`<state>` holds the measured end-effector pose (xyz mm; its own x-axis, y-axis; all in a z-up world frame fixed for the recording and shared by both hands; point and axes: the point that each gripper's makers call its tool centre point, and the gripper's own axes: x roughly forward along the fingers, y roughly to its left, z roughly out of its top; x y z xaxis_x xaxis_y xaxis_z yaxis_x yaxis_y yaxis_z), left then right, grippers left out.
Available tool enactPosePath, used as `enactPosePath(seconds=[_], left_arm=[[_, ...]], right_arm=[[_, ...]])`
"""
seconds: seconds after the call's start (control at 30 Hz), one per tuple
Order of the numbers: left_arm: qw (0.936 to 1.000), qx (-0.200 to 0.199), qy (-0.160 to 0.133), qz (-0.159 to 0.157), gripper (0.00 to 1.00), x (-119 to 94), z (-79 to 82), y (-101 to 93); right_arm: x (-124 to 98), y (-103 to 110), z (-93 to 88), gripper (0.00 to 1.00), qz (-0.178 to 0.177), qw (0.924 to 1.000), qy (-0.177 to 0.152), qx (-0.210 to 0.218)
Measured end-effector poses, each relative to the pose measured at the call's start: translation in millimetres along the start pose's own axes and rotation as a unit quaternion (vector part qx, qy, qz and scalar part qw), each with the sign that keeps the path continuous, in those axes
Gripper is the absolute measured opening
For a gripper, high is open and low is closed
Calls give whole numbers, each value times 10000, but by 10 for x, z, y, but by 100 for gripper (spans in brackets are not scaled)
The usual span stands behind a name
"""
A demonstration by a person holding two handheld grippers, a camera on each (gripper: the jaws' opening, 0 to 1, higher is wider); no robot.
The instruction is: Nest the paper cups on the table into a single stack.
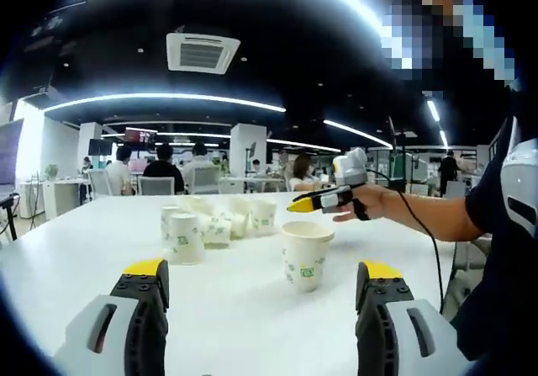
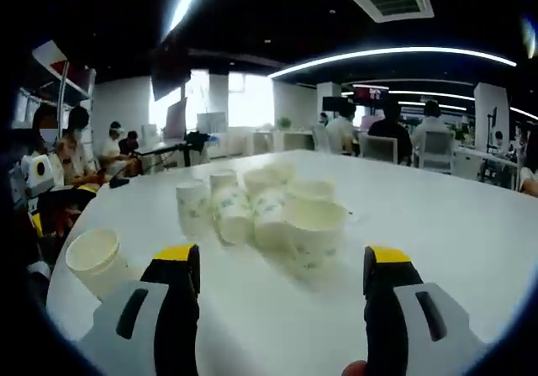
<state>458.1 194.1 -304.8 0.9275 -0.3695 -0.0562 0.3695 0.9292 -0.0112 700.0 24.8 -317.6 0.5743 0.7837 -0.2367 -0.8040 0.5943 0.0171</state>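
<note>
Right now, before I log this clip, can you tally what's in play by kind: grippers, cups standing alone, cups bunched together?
Grippers: 2, the left gripper and the right gripper, both open
Lone cup: 1
Clustered cups: at least 6; overlap hides the exact count
Total: at least 9

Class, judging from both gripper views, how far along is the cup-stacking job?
Done: nothing looks nested yet; the cluster of cups stands loose on the table, and a single cup stands apart. In hand: nothing; the left gripper and right gripper are open and empty. Left: all the stacking.
</note>
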Motion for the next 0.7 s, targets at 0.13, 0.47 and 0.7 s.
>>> enactPosePath(seconds=[0.13,0.47,0.7], left_arm=[[10000,-21,75,52,96,-3,-44,10],[9997,-56,220,100,93,-9,-141,13],[9995,-93,275,126,91,-28,-182,32]], right_arm=[[110,-83,-32,76,-51,10000,55,19],[346,-250,-127,63,-207,9996,133,136],[444,-348,-158,54,-359,9991,141,174]])
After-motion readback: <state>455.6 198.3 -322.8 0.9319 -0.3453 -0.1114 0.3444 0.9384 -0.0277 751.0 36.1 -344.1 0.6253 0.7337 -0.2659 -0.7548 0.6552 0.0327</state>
